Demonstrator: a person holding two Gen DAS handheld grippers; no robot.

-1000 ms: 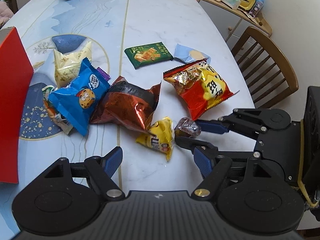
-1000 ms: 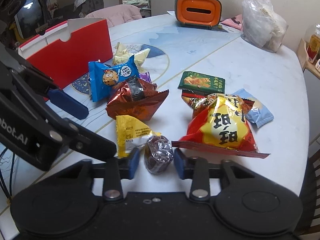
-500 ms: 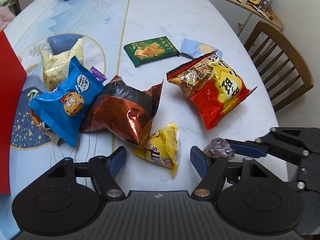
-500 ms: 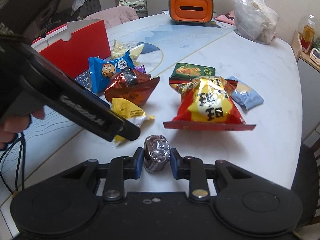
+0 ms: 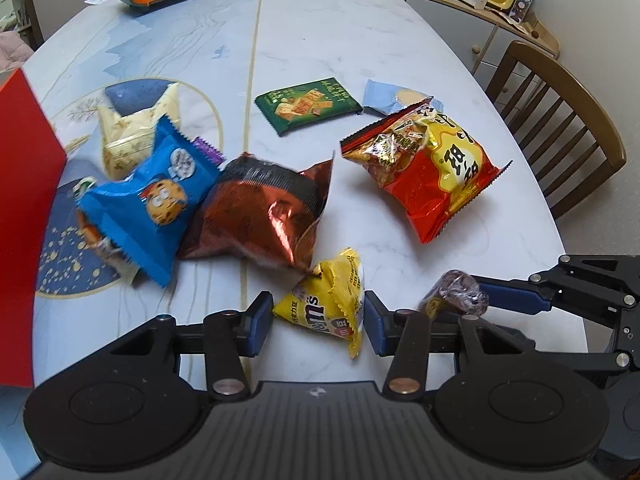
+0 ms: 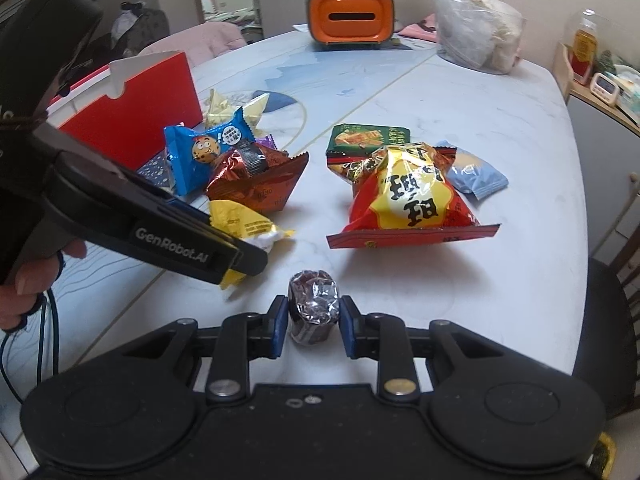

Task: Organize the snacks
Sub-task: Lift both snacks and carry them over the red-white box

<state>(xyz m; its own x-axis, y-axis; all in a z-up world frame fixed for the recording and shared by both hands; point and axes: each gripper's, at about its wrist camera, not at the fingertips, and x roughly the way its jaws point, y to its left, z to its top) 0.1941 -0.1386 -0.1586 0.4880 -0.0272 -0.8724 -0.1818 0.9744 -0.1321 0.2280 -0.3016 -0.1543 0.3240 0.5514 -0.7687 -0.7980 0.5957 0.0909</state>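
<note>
A yellow M&M's packet [image 5: 324, 304] lies on the marble table [image 5: 360, 40] between the pads of my left gripper [image 5: 316, 322]. Its jaws are closing, the pads stand at the packet's two edges, and the packet is not squeezed. My right gripper [image 6: 313, 322] is shut on a small dark snack in silver foil [image 6: 314, 304], held just over the table's near edge. In the left wrist view the same foil snack [image 5: 460, 292] shows at the lower right in the right gripper's fingers [image 5: 508, 300]. In the right wrist view the left gripper's body covers part of the yellow packet [image 6: 244, 224].
Loose snacks lie beyond: a red-and-yellow chip bag [image 5: 428, 168], a copper foil bag [image 5: 260, 216], a blue cookie packet [image 5: 148, 204], a cream packet [image 5: 128, 136], a green packet [image 5: 308, 104] and a pale blue one [image 5: 388, 96]. A red box [image 5: 20, 208] stands left; an orange tissue box [image 6: 350, 16], clear bag [image 6: 476, 28] and chair [image 5: 560, 120] surround.
My left gripper's jaws have drawn in around the yellow packet, which now sits between the pads. The right gripper has carried the foil snack away to the right, toward the table's near edge.
</note>
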